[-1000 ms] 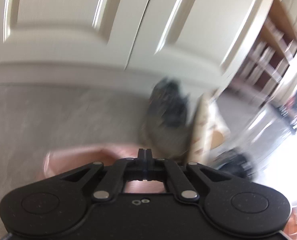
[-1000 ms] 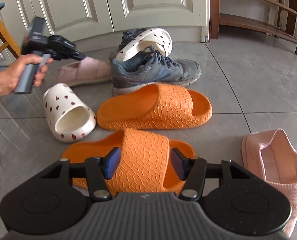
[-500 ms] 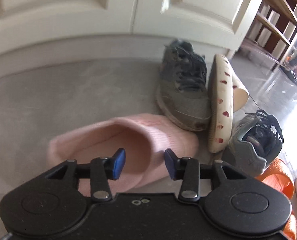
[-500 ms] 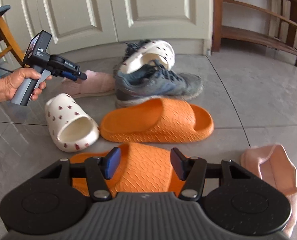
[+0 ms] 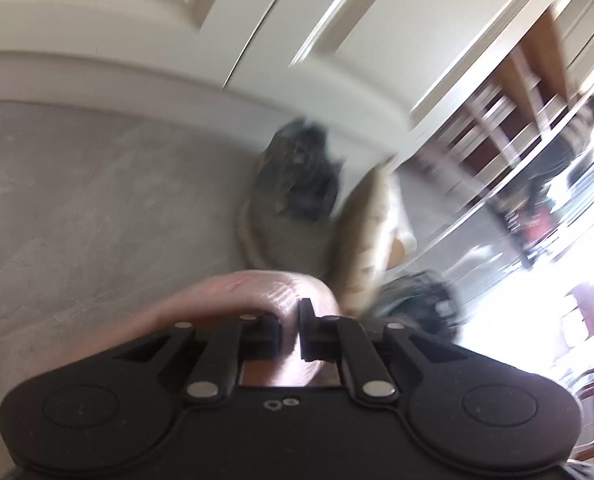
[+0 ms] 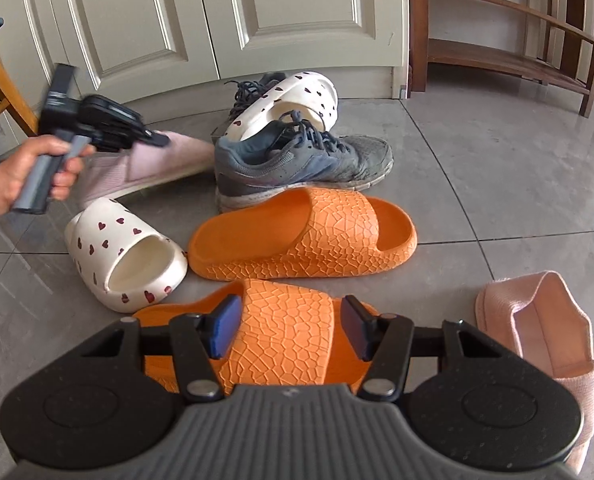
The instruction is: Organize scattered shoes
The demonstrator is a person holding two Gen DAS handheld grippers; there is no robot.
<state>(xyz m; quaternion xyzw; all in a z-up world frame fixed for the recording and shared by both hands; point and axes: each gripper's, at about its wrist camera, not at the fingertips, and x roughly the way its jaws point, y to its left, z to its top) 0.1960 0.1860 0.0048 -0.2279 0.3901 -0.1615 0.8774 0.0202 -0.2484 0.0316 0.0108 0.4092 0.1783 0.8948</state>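
Nearest the right wrist camera, the right gripper (image 6: 289, 328) hangs with its jaws spread wide above the near orange slide (image 6: 281, 344), straddling its strap without visibly touching it, so it holds nothing. Just to the right lies a pink slipper (image 6: 545, 340) on the grey tile floor (image 6: 497, 184), apart from its mate. Beyond the near slide sits the second orange slide (image 6: 309, 236), close to it but at a different angle, and to the left a white heart-print clog (image 6: 121, 256) lies alone. Farther back, a grey sneaker (image 6: 301, 160) lies on its side with the other heart-print clog (image 6: 289, 100) propped against it and a second sneaker (image 6: 253, 88) behind. At the far left the person's left hand (image 6: 21, 176) carries the left gripper (image 5: 289, 330), whose jaws are nearly together, pinching the fabric edge of the other pink slipper (image 5: 233, 292); that view is heavily blurred. The wooden shoe rack (image 6: 509, 52) by the white doors (image 6: 201, 20) shows no shoes on the shelves in view. By my reading the job is barely begun: no pair stands neatly together, nothing is shelved, and only the one pink slipper is in hand. All four pairs remain to be matched and lined up.
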